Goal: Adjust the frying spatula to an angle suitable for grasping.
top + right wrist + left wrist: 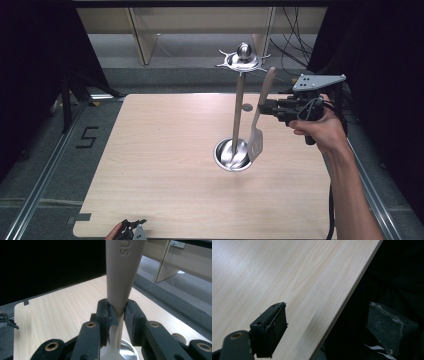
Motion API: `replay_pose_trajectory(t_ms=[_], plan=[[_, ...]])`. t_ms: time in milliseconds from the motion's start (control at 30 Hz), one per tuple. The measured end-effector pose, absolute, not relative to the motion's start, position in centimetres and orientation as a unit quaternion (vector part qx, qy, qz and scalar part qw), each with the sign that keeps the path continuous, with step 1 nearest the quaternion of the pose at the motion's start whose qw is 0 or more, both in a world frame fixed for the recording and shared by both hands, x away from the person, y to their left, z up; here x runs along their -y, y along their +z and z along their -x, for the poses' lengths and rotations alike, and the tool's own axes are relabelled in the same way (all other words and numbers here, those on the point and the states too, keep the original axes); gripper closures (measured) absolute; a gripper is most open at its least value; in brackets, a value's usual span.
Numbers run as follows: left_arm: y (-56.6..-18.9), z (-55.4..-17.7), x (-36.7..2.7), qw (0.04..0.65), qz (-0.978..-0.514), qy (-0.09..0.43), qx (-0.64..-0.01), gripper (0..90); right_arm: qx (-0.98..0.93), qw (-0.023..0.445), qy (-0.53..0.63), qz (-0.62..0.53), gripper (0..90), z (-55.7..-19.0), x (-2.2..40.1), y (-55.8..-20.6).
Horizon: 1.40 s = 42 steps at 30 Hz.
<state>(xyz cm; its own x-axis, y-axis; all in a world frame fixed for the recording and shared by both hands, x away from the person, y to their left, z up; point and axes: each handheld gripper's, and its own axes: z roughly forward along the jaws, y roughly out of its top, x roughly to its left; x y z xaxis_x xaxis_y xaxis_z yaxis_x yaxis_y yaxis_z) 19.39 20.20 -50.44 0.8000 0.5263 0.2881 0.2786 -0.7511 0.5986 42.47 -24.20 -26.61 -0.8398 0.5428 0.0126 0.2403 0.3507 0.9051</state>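
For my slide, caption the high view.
Right gripper holds a beige spatula beside a steel utensil stand.

A pale wooden tabletop point(165, 165) with fine grain fills the middle of the high view; a small notch is cut into its near left edge. To its left, grey floor point(35, 145) carries a black mark shaped like a 5 point(86, 137) beside a metal rail point(37, 187). Beyond the far edge stand light wooden panels point(145, 35), and black cables point(295, 45) hang at the upper right. Dark curtains point(30, 75) close in both sides.
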Motion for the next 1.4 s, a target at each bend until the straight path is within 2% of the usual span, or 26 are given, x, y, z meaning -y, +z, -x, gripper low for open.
replay_pose_trajectory(t_ms=[833, 933, 967, 1100, 1200, 1267, 1400], plan=[[-50.5, -19.4, -20.2, 0.274, -0.907, 0.230, -0.221, 15.5, -0.818, 0.123, 0.507, -0.241, 75.0, -43.5, 22.9, -26.8], [-50.4, -19.3, -20.2, 0.275, -0.907, 0.231, -0.220, 15.5, -0.812, 0.133, 0.518, -0.236, 74.5, -43.7, 22.9, -27.1], [-50.5, -19.4, -20.2, 0.274, -0.907, 0.229, -0.221, 15.5, -0.815, 0.116, 0.516, -0.237, 74.2, -43.6, 23.0, -27.0], [-50.5, -19.4, -20.2, 0.270, -0.908, 0.232, -0.220, 15.5, -0.807, 0.130, 0.522, -0.243, 73.4, -43.3, 23.0, -27.0], [-50.5, -19.4, -20.2, 0.274, -0.907, 0.229, -0.222, 15.5, -0.809, 0.131, 0.518, -0.245, 71.3, -43.1, 23.2, -26.9], [-50.5, -19.4, -20.2, 0.271, -0.908, 0.230, -0.221, 15.5, -0.806, 0.130, 0.521, -0.248, 65.1, -43.0, 23.4, -26.9], [-50.5, -19.4, -20.2, 0.275, -0.907, 0.228, -0.221, 15.5, -0.799, 0.131, 0.529, -0.254, 60.3, -42.7, 23.7, -27.0]])
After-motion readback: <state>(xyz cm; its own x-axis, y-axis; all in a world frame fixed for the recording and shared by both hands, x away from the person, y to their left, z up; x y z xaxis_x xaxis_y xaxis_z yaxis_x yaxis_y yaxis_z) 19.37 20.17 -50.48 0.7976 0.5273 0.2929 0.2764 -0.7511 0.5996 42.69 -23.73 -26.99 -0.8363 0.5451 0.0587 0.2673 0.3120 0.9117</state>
